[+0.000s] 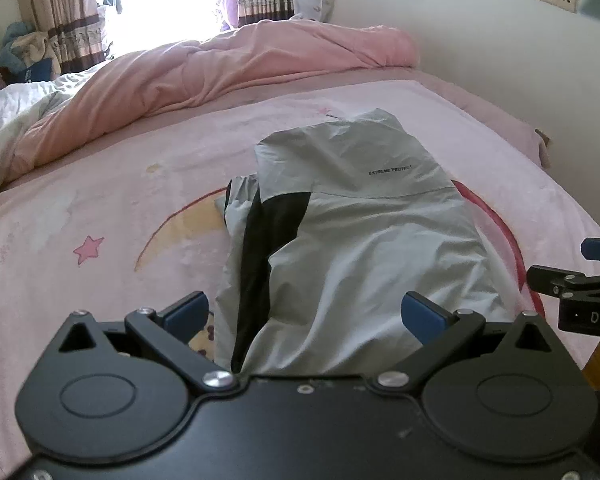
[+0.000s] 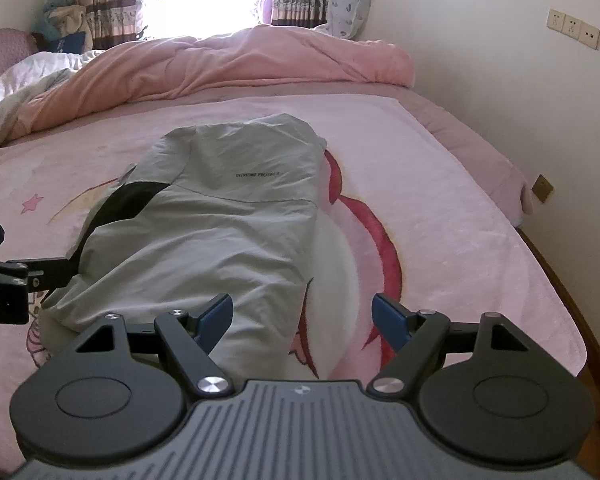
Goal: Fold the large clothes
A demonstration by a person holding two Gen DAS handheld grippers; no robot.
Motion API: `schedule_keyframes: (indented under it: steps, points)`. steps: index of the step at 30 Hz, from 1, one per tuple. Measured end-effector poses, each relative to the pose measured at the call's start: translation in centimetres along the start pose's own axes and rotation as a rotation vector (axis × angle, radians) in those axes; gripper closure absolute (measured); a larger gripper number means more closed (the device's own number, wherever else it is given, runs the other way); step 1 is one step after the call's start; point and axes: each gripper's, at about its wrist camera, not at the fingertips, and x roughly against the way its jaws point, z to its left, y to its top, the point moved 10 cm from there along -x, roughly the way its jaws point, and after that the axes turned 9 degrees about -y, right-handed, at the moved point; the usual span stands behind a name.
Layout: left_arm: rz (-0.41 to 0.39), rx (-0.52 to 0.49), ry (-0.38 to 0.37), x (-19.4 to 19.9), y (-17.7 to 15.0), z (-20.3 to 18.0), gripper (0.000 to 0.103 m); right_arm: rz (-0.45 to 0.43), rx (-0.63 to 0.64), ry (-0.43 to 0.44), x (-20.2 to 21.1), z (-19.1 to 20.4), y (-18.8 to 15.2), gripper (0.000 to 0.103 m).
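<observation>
The grey jacket [image 1: 364, 232] is laid lengthwise on the pink blanket [image 1: 100, 200], its hem toward the bed's near edge, already narrowed. The left gripper [image 1: 304, 316] and right gripper [image 2: 302, 318] are held spread over the hem, empty, seemingly for a fold toward the collar.

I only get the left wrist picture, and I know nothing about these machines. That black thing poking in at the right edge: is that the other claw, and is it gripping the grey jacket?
Observer: Yes, that is the right gripper. Its own camera shows both blue fingers spread wide, holding nothing.
Operator: What lies between its fingers, then?
Observer: The jacket's near right edge and the pink blanket with a red cartoon outline.
Operator: My view cuts off the bed's right side. Anything there?
Observer: A small brass-coloured plate low on the wall, beside the mattress corner.
</observation>
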Motion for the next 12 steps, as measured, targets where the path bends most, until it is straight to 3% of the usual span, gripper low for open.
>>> schedule_keyframes:
  steps: [12]
  points:
    - [-0.031,0.013,0.001,0.47,-0.07,0.1,0.0,0.003,0.014,-0.01,0.23,0.3,-0.35,0.01]
